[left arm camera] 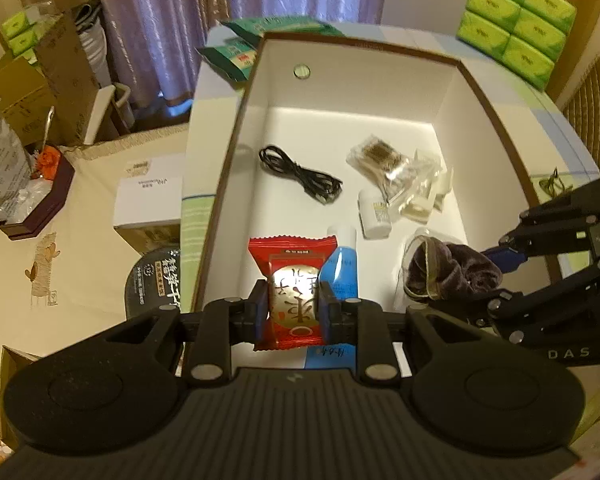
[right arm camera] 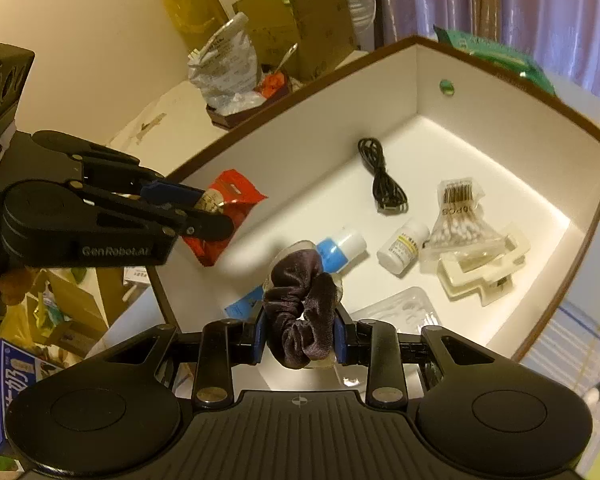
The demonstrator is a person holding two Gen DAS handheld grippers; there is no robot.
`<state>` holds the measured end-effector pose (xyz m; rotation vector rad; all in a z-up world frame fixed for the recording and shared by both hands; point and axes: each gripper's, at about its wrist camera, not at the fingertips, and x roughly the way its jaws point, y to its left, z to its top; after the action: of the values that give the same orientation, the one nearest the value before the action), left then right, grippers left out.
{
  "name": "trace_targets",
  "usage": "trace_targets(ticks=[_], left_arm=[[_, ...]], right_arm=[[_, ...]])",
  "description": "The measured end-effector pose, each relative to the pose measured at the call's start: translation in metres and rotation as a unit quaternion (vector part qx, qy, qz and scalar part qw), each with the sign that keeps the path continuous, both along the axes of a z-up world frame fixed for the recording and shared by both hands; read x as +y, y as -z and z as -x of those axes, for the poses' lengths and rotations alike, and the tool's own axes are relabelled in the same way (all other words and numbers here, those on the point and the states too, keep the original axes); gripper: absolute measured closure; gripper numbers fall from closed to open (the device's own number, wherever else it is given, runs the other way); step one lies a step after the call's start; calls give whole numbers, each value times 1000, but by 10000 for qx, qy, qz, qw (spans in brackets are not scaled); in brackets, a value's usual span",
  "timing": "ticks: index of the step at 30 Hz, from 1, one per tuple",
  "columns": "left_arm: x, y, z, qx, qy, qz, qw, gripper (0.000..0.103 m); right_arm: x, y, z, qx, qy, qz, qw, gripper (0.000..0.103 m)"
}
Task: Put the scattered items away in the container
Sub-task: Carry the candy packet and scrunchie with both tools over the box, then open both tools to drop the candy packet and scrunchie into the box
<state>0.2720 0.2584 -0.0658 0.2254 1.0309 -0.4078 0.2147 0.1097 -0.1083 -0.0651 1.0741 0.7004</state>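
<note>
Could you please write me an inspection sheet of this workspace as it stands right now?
Surface: cream cloth with embroidered motifs under the box.
Container: white box, brown rim, open top.
Inside box: black cable coiled; cotton swab bag; white bottle; blue bottle; cream clips; clear blister tray.
Left gripper: shut on red snack packet, over the box's near end.
Right gripper: shut on dark scrunchie, over the box.
Clutter: green tissue packs, cardboard boxes, teal packets.
Cables: only the one in the box.
Surroundings: purple curtains, wicker chair.
</note>
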Motion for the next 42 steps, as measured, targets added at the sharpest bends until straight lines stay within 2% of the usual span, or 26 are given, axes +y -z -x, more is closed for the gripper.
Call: trace_targets(ticks=[6,11,16,21,23,25,30,32,34,42], left_arm=[[-1,13,-4,154,70,-92,9998,81],[-2,12,-4,132,133,-93,9998,71],[-1,10,-3,124,99,-89,9998,65],[-1,4,0,63,133,-72,9999,58],[-2,2,1,31,136,-94,9999,53],[-3,1,2,21,125,-105,9999,42],[-5,-3,7,-6,133,-107,9999,25],[-6,-6,9,-39,139,-121,9998,23],[-7,-8,11,-35,146,-129,9998,15],[-11,-17,20,-149,115,-168,9997,11]], right_arm=[[5,9,-5,97,45,33,9999,74],[7,14,-6,162,36,46,9999,70],[7,12,-5,93,65,-25,9999,47],[6,6,-1,-67,105,43,9999,33],[6,1,2,-156,94,53,9998,27],[5,-3,5,-268,98,98,9995,19],[0,-13,14,-464,137,220,9986,6],[-4,-16,16,-512,181,236,9982,5],[-6,-19,19,-561,208,251,9979,2],[-14,-29,27,-753,315,329,9961,2]])
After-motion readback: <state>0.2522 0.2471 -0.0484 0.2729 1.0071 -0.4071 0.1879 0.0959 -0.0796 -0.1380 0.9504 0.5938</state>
